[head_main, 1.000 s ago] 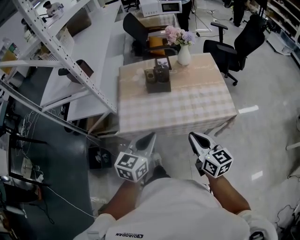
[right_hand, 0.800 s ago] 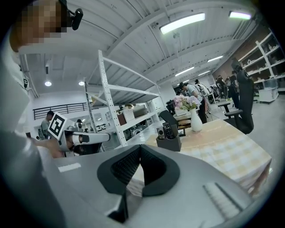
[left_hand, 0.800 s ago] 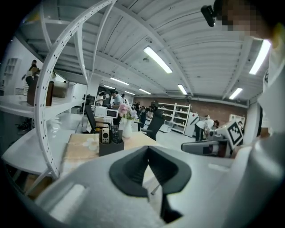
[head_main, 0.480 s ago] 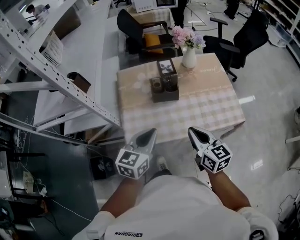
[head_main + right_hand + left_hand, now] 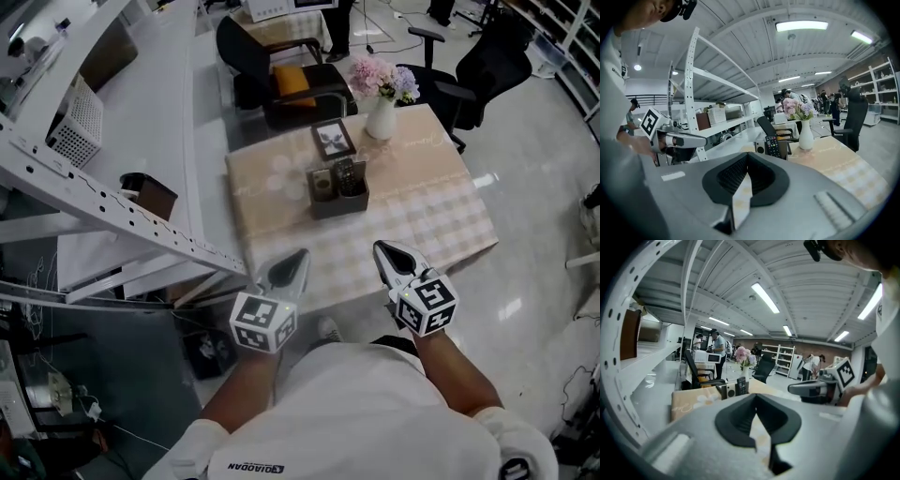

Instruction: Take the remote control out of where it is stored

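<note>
Both grippers clenched, nothing in them, at the table's near edge.
Low centre, the left gripper point(image 5: 298, 256) and the right gripper point(image 5: 383, 249) sit side by side, jaws pressed together. Up at mid-frame on the checked table point(image 5: 422, 220), the remote control point(image 5: 347, 175) stands in a dark holder point(image 5: 337, 199). Beyond it are a picture frame point(image 5: 333, 140) and a vase of flowers point(image 5: 381, 114).

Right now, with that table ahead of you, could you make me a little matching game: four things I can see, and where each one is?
1 remote control
2 vase
3 picture frame
4 office chair

a on the floor beyond the table
b holding pink flowers
c upright in the dark organizer
d on the table, just behind the organizer

Pairs: 1-c, 2-b, 3-d, 4-a
</note>
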A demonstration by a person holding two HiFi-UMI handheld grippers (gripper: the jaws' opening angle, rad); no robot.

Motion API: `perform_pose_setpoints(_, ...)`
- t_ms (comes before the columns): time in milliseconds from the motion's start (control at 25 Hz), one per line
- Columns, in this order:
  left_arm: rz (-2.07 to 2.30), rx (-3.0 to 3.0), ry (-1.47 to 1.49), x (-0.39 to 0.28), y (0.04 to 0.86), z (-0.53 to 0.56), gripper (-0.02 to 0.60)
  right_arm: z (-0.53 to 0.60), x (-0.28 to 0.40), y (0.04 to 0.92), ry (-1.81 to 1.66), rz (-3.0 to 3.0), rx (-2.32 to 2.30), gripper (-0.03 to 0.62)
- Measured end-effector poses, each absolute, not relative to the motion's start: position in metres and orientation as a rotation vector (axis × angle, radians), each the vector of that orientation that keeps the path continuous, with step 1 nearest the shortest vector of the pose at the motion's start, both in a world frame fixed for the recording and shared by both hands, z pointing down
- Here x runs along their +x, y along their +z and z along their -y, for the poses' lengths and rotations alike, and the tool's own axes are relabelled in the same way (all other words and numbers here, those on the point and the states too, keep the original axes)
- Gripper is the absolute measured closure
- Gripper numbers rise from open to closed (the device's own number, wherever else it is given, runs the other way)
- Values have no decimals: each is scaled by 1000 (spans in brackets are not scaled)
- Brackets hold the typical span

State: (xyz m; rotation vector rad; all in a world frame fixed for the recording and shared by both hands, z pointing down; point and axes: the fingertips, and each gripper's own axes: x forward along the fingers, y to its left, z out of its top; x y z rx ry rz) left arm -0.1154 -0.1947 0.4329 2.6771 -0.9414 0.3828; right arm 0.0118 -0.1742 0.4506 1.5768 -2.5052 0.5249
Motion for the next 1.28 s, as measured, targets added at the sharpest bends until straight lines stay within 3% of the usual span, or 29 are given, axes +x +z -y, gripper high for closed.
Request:
perform_pose_setpoints(360, 938, 2687, 390, -122, 439, 220, 578, 221, 12, 466, 446, 2400, 1612, 586)
perform_pose_setpoints(440, 938, 2685, 407, -119, 442, 221, 578, 232, 13, 466, 435, 2398, 1610, 554)
perform_pose_setpoints(1160, 1023, 2601, 419, -101, 458, 253, 578, 336, 22, 526, 409, 2275, 1541, 484)
perform_pose_setpoints(1280, 1027, 2592, 423, -99, 460, 256, 578, 351, 19, 538, 410, 2242, 1550, 443)
